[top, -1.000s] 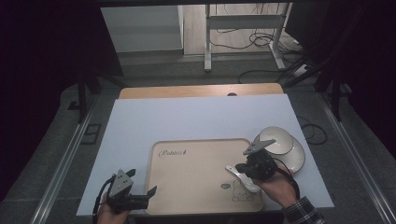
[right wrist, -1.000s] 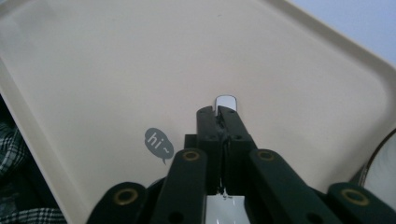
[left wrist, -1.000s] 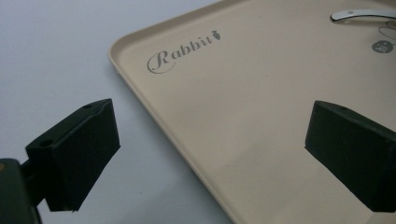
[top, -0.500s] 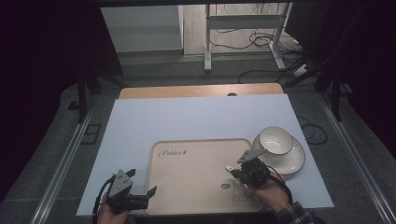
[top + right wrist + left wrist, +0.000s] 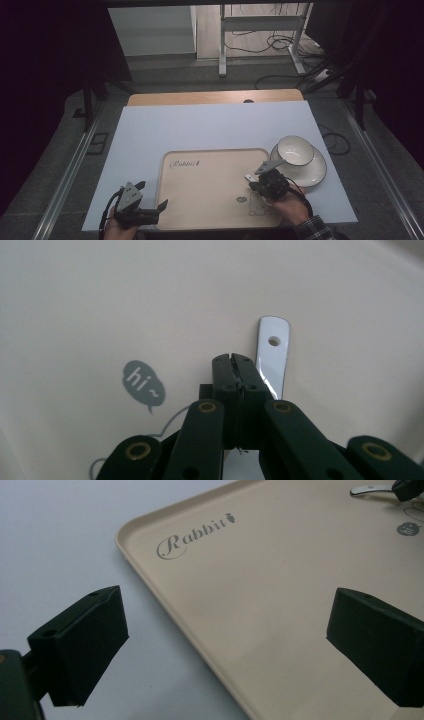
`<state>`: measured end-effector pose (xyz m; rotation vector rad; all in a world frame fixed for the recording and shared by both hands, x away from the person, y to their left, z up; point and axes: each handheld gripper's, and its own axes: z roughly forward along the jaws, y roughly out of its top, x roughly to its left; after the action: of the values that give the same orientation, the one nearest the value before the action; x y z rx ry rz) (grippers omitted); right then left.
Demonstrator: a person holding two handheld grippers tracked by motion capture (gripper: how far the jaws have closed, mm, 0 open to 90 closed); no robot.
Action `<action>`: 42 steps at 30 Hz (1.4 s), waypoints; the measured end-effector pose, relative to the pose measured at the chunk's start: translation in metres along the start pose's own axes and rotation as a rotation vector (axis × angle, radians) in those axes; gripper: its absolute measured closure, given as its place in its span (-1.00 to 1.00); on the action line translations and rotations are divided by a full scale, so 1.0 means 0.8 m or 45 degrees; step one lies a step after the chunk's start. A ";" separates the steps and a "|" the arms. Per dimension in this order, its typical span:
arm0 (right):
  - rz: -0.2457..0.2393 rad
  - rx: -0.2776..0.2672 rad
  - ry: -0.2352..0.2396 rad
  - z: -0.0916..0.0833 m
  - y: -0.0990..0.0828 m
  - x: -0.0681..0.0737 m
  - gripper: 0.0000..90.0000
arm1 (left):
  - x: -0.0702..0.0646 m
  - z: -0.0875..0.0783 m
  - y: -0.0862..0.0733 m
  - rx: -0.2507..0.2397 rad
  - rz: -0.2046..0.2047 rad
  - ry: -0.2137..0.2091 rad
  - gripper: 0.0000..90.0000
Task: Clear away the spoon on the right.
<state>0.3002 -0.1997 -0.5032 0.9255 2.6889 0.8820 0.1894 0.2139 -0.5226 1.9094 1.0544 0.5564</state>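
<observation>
Dark room w/ grey floor, cables and metal frame legs behind; bench (image 5: 210,130) covered by pale sheet, wood edge showing at far side.

Tray (image 5: 210,175), beige, lies near front of bench, script word at its far-left corner, rabbit drawing w/ "hi" bubble near its right-front corner.

Plate (image 5: 314,170), white, on bench just right of tray; white bowl (image 5: 295,150) sits on it.

L gripper (image 5: 150,212): held low at tray's front-left corner; in left gripper view fingers (image 5: 82,640) spread wide, one over bench sheet, other over tray, nothing between them.

R gripper (image 5: 256,184): over right part of tray, just beside plate. In right gripper view fingers (image 5: 235,375) pressed together, pinching a spoon (image 5: 272,355) by its handle; flat metal handle end w/ small hole sticks out past the tips, above tray surface near the "hi" bubble. Spoon's bowl end hidden.
</observation>
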 end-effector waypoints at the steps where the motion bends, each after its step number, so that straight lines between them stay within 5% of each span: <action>1: 0.011 -0.003 0.000 0.000 0.000 -0.002 1.00 | 0.000 0.000 0.000 0.000 0.001 0.000 -0.94; 20: 0.081 -0.020 -0.074 -0.005 -0.007 -0.031 1.00 | 0.000 0.000 0.000 0.000 0.003 -0.002 -0.94; 42: 0.055 -0.168 -0.094 -0.037 -0.006 -0.020 0.66 | 0.000 -0.001 0.000 -0.010 -0.002 0.001 -0.94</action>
<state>0.3006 -0.2264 -0.4826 0.9702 2.5237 1.0004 0.1888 0.2146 -0.5224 1.9019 1.0526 0.5591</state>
